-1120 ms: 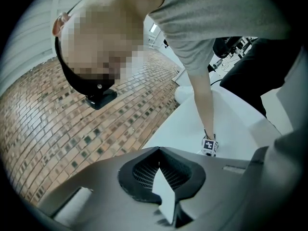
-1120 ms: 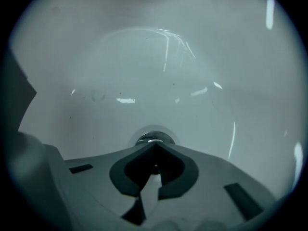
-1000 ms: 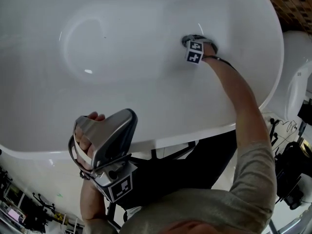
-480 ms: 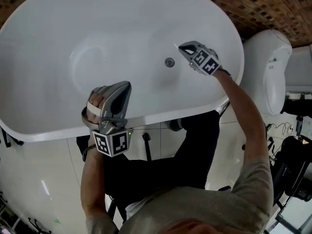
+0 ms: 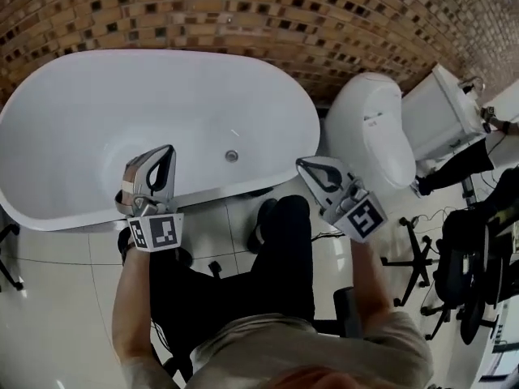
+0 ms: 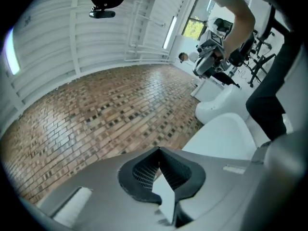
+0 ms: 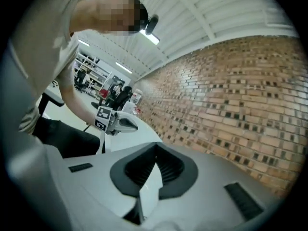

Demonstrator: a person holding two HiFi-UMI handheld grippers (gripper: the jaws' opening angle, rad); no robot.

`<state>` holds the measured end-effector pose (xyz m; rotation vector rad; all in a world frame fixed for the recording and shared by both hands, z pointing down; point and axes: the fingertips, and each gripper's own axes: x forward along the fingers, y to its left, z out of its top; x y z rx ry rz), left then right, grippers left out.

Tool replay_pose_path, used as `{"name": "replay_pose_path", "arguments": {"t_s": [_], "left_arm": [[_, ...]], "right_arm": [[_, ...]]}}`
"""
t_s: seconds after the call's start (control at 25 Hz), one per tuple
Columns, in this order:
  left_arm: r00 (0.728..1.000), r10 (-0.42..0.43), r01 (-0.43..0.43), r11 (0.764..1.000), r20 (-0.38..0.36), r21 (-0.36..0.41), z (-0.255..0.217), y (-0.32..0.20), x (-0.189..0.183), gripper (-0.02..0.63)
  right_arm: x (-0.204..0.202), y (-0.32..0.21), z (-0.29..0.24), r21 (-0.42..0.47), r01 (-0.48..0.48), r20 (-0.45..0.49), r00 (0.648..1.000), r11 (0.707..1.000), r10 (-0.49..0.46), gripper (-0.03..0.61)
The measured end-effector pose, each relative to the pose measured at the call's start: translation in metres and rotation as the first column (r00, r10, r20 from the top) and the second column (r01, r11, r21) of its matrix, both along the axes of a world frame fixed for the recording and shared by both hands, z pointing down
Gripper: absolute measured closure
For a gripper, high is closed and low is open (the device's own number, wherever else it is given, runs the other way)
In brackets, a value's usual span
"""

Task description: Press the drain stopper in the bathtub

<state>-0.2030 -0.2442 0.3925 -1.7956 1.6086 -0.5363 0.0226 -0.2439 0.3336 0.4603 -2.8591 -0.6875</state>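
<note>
A brown mosaic-tile wall (image 5: 243,14) backs a white ceramic toilet (image 5: 377,136) on glossy white floor tiles (image 5: 49,298). Black office chairs (image 5: 454,298) stand to the right. A strip light (image 7: 153,38) glows overhead.

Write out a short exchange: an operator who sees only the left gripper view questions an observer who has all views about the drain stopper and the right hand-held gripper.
Operator: I see brick wall and a white rim. Where is the drain stopper?
Observer: The drain stopper sits on the floor of the bathtub, close to the wall nearest the person.
Operator: Is the right hand-held gripper holding anything?
Observer: No. The right hand-held gripper has its jaws together in its own view, with nothing between them.
</note>
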Motion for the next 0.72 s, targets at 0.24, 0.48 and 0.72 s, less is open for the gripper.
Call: {"name": "replay_pose_path", "arguments": {"t_s": [0.24,0.48,0.72], "left_arm": [[0.968,0.194,-0.191,0.981,-0.161,0.039,-0.046,0.092,0.075,0.604],[0.862,0.393,-0.445,0.890,-0.321,-0.104,0.000,0.161,0.147,0.604],[0.813,0.361,-0.458,0.881,-0.456,-0.118,0.015,0.164,0.138,0.604]], "right_arm": [[0.040,0.084,-0.002,-0.024,-0.005,0.188,0.982,1.000,0.009,0.578],[0.088,0.097,0.044,-0.159,-0.020,0.292,0.954,0.987,0.067,0.578],[0.085,0.111,0.074,-0.204,-0.030,0.218,0.973,0.978,0.075,0.578]]}}
